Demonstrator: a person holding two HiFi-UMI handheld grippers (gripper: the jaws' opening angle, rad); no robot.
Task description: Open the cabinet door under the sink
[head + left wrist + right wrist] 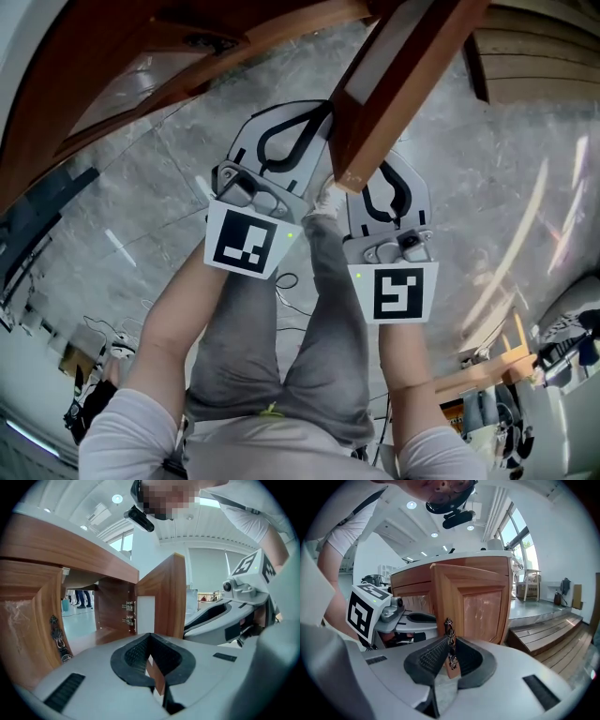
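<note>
cabinet door (412, 66) of brown wood stands swung out from the cabinet, its lower corner just in front of the person's knees in the head view. right gripper (386, 192) is under this corner, and in the right gripper view its jaws are clenched on the dark ornate handle (449, 634), which stands upright on the door's front side. left gripper (314, 120) is just beside it, at the door's inner side. in the left gripper view its jaws are drawn together on the door's lower edge, and a small strip of wood shows between the black pads (133, 656). behind them are the white inner panel (145, 613) and two metal hinges (127, 613). a second handle (57, 634) hangs on the closed door at the left. grey marble floor (169, 169) lies below everything.
</note>
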